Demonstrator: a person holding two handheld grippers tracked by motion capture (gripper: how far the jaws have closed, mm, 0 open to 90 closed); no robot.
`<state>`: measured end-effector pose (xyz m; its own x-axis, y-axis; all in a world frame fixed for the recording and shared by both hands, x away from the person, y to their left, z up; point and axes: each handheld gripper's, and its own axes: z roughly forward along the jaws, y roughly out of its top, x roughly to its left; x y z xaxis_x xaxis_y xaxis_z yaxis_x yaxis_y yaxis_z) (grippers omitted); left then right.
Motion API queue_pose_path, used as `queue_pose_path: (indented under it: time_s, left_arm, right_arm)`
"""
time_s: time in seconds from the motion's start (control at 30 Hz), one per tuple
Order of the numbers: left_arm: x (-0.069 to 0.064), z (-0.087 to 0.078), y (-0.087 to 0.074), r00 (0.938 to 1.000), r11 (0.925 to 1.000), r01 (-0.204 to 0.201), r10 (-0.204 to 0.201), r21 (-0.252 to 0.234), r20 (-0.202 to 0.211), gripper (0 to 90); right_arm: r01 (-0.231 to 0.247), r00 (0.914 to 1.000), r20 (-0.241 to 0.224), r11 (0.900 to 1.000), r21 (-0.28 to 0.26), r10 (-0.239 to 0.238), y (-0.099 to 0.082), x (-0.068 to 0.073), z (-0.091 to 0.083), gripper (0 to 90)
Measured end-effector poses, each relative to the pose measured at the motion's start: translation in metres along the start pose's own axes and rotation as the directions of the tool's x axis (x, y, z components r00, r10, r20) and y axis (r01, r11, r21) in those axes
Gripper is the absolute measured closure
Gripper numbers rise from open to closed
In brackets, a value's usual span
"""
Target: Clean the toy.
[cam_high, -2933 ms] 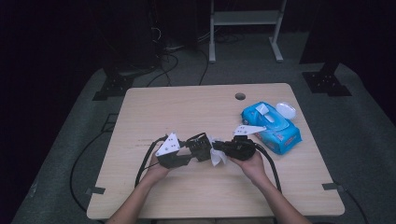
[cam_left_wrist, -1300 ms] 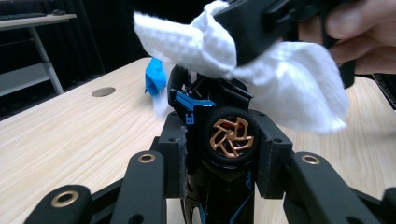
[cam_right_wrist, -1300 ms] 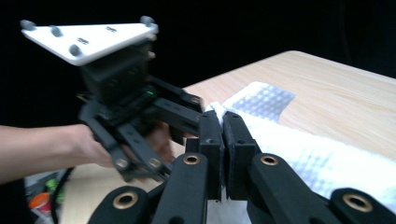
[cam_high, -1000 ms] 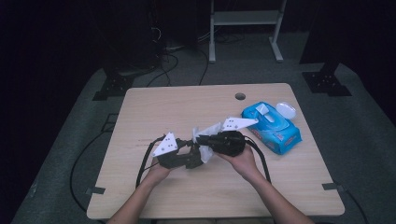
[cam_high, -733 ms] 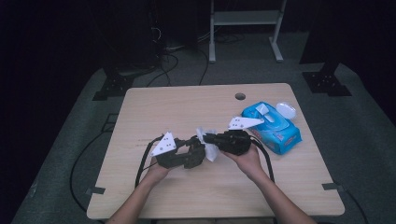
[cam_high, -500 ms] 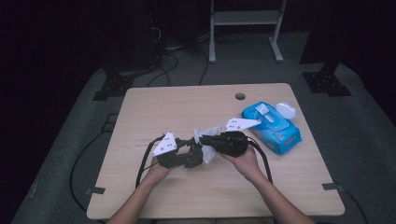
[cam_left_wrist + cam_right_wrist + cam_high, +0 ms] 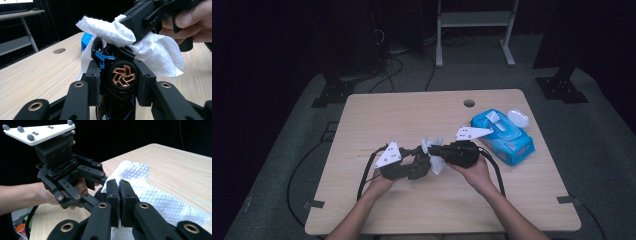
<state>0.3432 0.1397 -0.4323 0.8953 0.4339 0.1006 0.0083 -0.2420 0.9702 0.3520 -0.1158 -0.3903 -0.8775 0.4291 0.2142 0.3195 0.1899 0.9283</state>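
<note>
**Toy car wiped with a white tissue at the middle of the tabletop**

The wooden tabletop (image 7: 362,130) carries everything, and the toy car serves as the landmark. Well to the right of the car, near the tabletop's right edge, lies a blue wet-wipe pack (image 7: 504,137), with a clear plastic lid (image 7: 518,118) just beyond it. A round cable hole (image 7: 469,103) sits farther back, toward the far edge.

The left tool (image 7: 120,80) is clenched on the toy car (image 7: 117,72), a black model with blue trim and a copper-coloured wheel that faces the left gripper view. The right tool (image 7: 119,195) comes in from the car's right, its jaws pressed tight on a white tissue (image 7: 150,50). The tissue is draped over the top of the car and hangs down its far side, touching it. In the high view both tools meet just in front of the person, the tissue (image 7: 433,152) bunched between them.
</note>
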Motion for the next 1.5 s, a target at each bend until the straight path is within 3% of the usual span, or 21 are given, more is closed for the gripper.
queue_pose_path:
  time_s: [0.37, 0.63, 0.73, 0.8, 0.87, 1.0, 1.1, 1.13, 1.2, 1.4, 1.47, 1.5]
  left_arm:
    - [-0.004, 0.005, 0.003, 0.9987, 0.9984, -0.050, 0.050, 0.028, -0.012, 61.7]
    - [-0.002, 0.008, 0.000, 0.9994, 0.9978, -0.034, 0.034, 0.056, -0.007, 61.8]
    - [0.000, 0.010, -0.002, 0.9996, 0.9959, -0.024, 0.026, 0.087, -0.015, 61.8]
    - [0.000, 0.013, -0.002, 0.9981, 0.9880, -0.044, 0.050, 0.148, -0.035, 61.8]
    - [0.002, 0.013, 0.001, 0.9975, 0.9834, -0.051, 0.059, 0.174, -0.040, 61.9]
    - [0.003, 0.017, 0.005, 0.9933, 0.9573, -0.084, 0.102, 0.277, -0.053, 61.8]
    - [0.004, 0.018, 0.006, 0.9958, 0.9459, -0.072, 0.086, 0.316, -0.030, 61.7]
    - [0.005, 0.019, 0.007, 0.9962, 0.9386, -0.069, 0.083, 0.338, -0.027, 61.7]
    - [0.005, 0.020, 0.008, 0.9966, 0.9330, -0.063, 0.078, 0.354, -0.027, 61.6]
    - [0.005, 0.026, 0.010, 0.9971, 0.8953, -0.071, 0.077, 0.440, 0.004, 60.8]
    - [0.005, 0.026, 0.009, 0.9980, 0.8977, -0.062, 0.060, 0.436, 0.019, 58.2]
    - [0.005, 0.027, 0.009, 0.9981, 0.8935, -0.061, 0.053, 0.445, 0.031, 58.5]
  right_arm:
    - [0.001, 0.9997, 0.024, 0.9998, 0.018, -0.001, -0.002, 0.000, -0.004, 87.2]
    - [-0.025, 0.9990, 0.038, 0.9994, 0.024, 0.024, -0.010, -0.007, -0.005, 87.1]
    - [-0.032, 0.9986, 0.044, 0.9991, 0.028, 0.031, -0.014, -0.009, -0.004, 87.1]
    - [-0.044, 0.9980, 0.046, 0.9983, 0.039, 0.042, -0.018, -0.012, -0.003, 87.1]
    - [-0.049, 0.9978, 0.048, 0.9979, 0.042, 0.047, -0.020, -0.013, -0.002, 87.1]
    - [-0.059, 0.9973, 0.048, 0.9970, 0.051, 0.056, -0.022, -0.014, 0.000, 87.1]
    - [-0.063, 0.9970, 0.049, 0.9966, 0.053, 0.060, -0.025, -0.016, 0.001, 87.1]
    - [-0.063, 0.9969, 0.049, 0.9964, 0.056, 0.061, -0.026, -0.017, 0.002, 87.1]
    - [-0.069, 0.9966, 0.049, 0.9958, 0.060, 0.066, -0.028, -0.017, 0.003, 87.1]
    - [-0.074, 0.9961, 0.052, 0.9950, 0.066, 0.071, -0.030, -0.018, 0.003, 87.1]
    - [-0.079, 0.9959, 0.050, 0.9943, 0.071, 0.076, -0.031, -0.018, 0.003, 87.0]
    - [-0.076, 0.9962, 0.048, 0.9948, 0.068, 0.073, -0.032, -0.018, 0.004, 87.0]
